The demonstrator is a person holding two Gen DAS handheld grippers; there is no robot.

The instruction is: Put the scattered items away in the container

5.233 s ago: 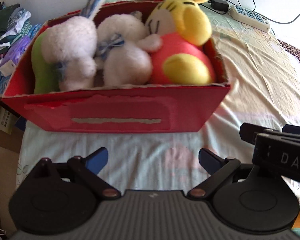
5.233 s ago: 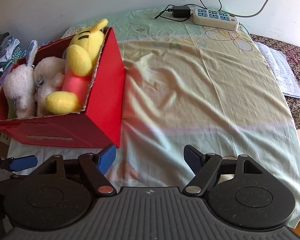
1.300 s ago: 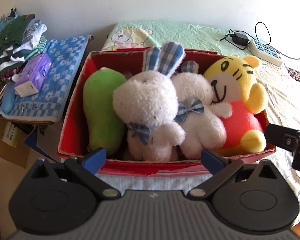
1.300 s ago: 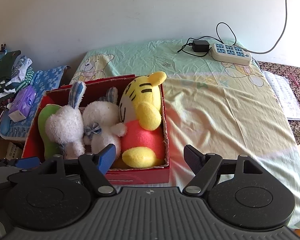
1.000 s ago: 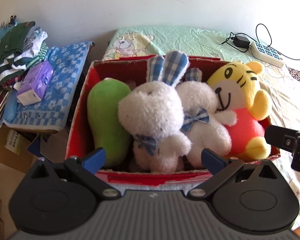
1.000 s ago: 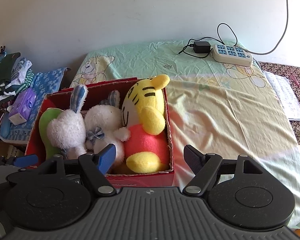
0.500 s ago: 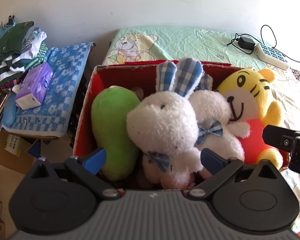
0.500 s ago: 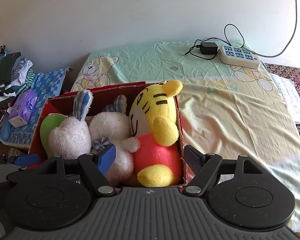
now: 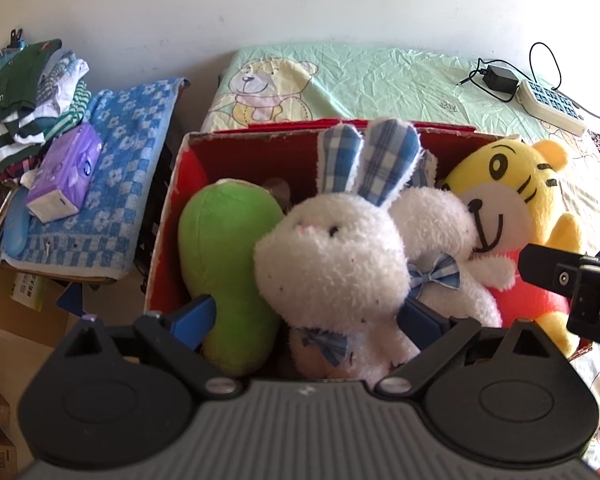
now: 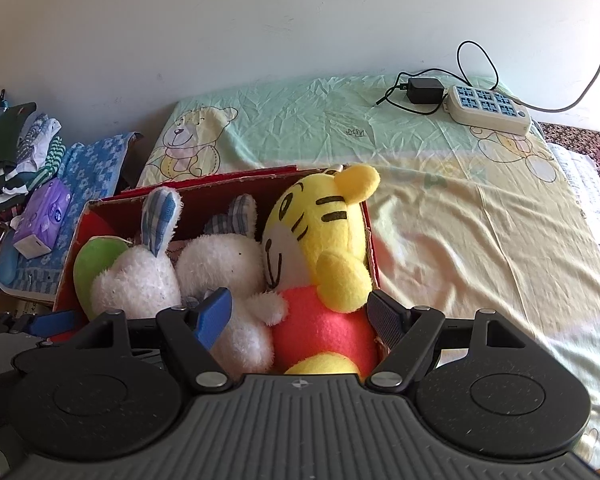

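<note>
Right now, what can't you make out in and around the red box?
- Red box floor: hidden by toys, both views.
- Second white rabbit face: right wrist view, turned away; left wrist view, behind front white rabbit.
- Brownish thing behind green plush: mostly covered.

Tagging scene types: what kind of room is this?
Likely a bedroom, probably a child's: a bed sheet printed with bears, a red box of plush toys, and folded clothes stacked beside the bed.
</note>
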